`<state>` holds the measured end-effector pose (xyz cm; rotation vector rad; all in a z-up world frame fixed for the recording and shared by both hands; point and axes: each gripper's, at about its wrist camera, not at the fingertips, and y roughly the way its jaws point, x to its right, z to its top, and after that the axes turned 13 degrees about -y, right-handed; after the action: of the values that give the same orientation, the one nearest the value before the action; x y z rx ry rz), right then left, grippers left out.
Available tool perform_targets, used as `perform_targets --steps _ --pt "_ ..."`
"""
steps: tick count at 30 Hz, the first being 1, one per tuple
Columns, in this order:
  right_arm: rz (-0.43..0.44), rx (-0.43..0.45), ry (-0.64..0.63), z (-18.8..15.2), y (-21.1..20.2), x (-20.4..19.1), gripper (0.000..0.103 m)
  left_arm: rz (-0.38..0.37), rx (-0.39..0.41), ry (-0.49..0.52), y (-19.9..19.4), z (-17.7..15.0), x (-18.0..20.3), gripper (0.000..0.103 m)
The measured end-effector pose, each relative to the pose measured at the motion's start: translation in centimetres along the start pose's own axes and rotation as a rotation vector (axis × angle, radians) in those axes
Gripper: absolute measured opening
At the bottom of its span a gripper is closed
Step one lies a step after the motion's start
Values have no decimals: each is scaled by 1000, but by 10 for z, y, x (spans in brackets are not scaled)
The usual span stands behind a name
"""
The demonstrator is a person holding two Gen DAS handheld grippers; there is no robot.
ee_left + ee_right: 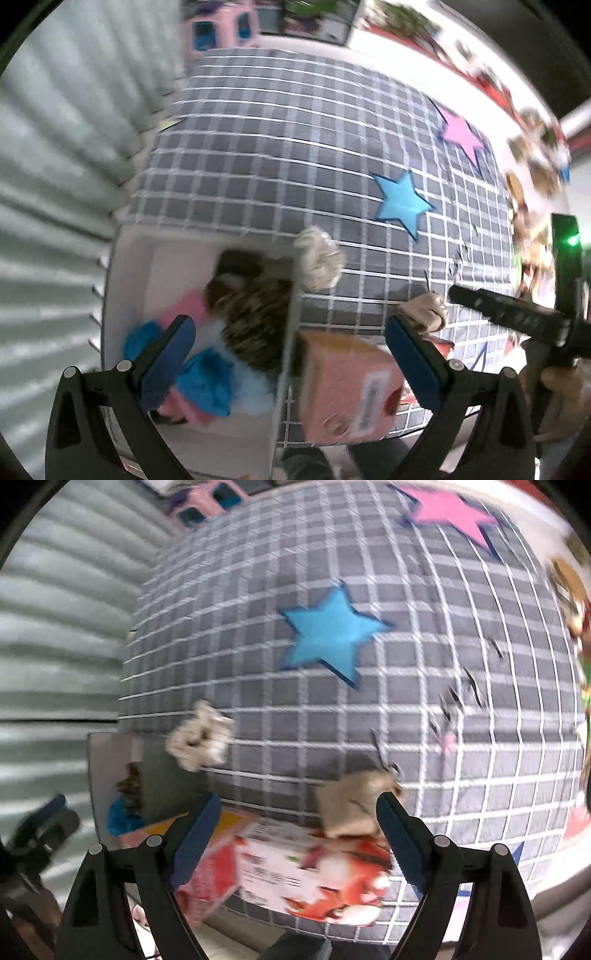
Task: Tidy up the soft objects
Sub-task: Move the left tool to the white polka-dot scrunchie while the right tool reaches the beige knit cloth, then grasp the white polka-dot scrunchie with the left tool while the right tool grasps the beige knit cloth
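Observation:
A white bin (129, 266) beside the bed holds soft things: a brown furry toy (255, 314), blue fluffy pieces (210, 380) and pink ones (181, 306). A cream scrunchie (319, 258) (201, 736) lies on the grey checked bedspread (295, 147) (369, 720) near the bin. A beige soft piece (424, 308) (351, 805) lies nearer the front edge. My left gripper (291, 354) is open over the bin's edge, empty. My right gripper (299, 830) is open and empty, with the beige piece close to its right finger (395, 827).
A pink carton (347, 384) and a red-and-white printed box (314, 871) lie at the bedspread's front edge. Blue (332, 635) and pink (450, 509) star shapes lie on the bedspread. A ribbed grey wall (55, 166) stands left. Toys crowd the far right edge (535, 166).

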<state>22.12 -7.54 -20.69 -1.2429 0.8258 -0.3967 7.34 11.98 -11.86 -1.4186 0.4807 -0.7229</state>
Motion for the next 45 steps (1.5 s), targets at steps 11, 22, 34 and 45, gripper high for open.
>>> perform_targets --steps 11,22,34,45 --pt "40 -121 36 -21 47 44 87 219 -263 289 122 51 94 103" --pt "-13 -186 -78 -18 93 37 87 389 -400 319 198 50 96 103" --pt "-80 -162 -195 -36 103 28 50 458 -473 325 243 43 91 87" --pt "-9 -69 -131 -46 67 49 40 335 -430 363 229 30 118 15"
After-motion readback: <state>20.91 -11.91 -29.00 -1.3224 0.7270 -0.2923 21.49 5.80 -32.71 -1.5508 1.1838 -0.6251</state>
